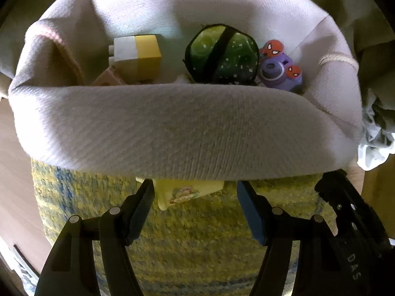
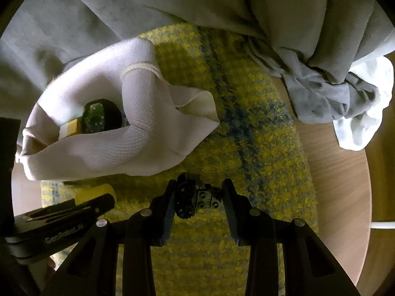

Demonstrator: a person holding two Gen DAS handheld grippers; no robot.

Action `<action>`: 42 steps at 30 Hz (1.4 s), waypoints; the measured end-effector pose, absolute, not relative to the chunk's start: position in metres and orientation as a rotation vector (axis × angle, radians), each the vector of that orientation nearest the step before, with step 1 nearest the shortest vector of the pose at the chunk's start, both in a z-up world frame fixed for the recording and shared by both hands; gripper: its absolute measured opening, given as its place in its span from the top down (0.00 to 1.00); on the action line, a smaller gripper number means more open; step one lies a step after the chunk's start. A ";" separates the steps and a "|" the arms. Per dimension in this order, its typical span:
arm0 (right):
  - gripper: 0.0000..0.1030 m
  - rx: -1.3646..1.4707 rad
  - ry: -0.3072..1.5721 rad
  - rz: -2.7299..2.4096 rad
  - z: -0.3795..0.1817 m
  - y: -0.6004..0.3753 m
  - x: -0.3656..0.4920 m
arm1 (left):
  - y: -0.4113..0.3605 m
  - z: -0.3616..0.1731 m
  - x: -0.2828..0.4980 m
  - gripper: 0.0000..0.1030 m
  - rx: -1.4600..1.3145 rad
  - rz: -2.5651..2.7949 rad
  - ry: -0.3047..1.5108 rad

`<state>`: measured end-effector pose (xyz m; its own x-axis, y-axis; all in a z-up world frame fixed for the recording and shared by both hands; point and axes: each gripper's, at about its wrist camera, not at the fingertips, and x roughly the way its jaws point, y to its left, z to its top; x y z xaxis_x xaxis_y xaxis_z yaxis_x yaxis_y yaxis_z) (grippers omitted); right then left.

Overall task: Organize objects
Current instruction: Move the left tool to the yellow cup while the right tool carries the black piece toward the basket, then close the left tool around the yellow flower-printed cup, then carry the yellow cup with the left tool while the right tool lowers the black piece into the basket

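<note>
Black toy (image 2: 195,198) clamped in right hand-held gripper (image 2: 198,201), low over rug (image 2: 246,128); bag (image 2: 103,148) ahead-left of it, mouth upward. Left hand-held gripper (image 1: 195,197) wide, empty, beside bag, straddling yellow card (image 1: 182,192).

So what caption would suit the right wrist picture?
Right gripper clamps a black toy piece above the yellow rug, beside the white fabric bag of toys.

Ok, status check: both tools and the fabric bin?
Left tool open at yellow card. Right tool shut on black toy. Bin holds toys; rim sagging.
</note>
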<state>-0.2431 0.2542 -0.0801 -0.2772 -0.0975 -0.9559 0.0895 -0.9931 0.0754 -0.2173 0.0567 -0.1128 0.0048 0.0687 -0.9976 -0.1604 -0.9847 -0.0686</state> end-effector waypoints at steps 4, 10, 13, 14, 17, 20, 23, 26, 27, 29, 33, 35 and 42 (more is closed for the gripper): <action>0.64 1.819 0.012 -2.420 -0.085 0.251 -0.244 | 0.062 -0.118 -0.216 0.36 -2.097 2.130 0.169; 0.64 1.831 0.041 -2.409 -0.090 0.246 -0.241 | 0.067 -0.117 -0.211 0.46 -2.076 2.156 0.261; 0.64 1.835 0.055 -2.397 -0.092 0.242 -0.238 | 0.065 -0.113 -0.207 0.46 -2.066 2.156 0.254; 0.64 1.836 0.061 -2.397 -0.091 0.241 -0.236 | 0.065 -0.111 -0.205 0.46 -2.060 2.156 0.250; 0.64 1.839 0.063 -2.396 -0.090 0.239 -0.232 | 0.064 -0.101 -0.197 0.46 -2.029 2.162 0.253; 0.64 1.831 0.076 -2.404 -0.085 0.236 -0.225 | 0.064 -0.090 -0.188 0.46 -1.993 2.170 0.266; 0.64 1.810 0.098 -2.416 -0.078 0.231 -0.218 | 0.066 -0.078 -0.177 0.46 -1.952 2.179 0.293; 0.64 1.784 0.119 -2.434 -0.070 0.227 -0.211 | 0.065 -0.068 -0.170 0.46 -1.921 2.195 0.309; 0.64 1.777 0.126 -2.443 -0.066 0.226 -0.208 | 0.065 -0.064 -0.168 0.46 -1.910 2.199 0.307; 0.64 1.757 0.145 -2.469 -0.059 0.224 -0.204 | 0.064 -0.058 -0.163 0.46 -1.889 2.210 0.305; 0.64 1.712 0.178 -2.507 -0.043 0.219 -0.194 | 0.060 -0.042 -0.154 0.46 -1.846 2.240 0.302; 0.64 1.686 0.188 -2.529 -0.033 0.217 -0.187 | 0.057 -0.032 -0.150 0.46 -1.822 2.257 0.298; 0.64 1.611 0.167 -2.566 -0.008 0.206 -0.181 | 0.019 -0.013 -0.159 0.46 -1.767 2.291 0.258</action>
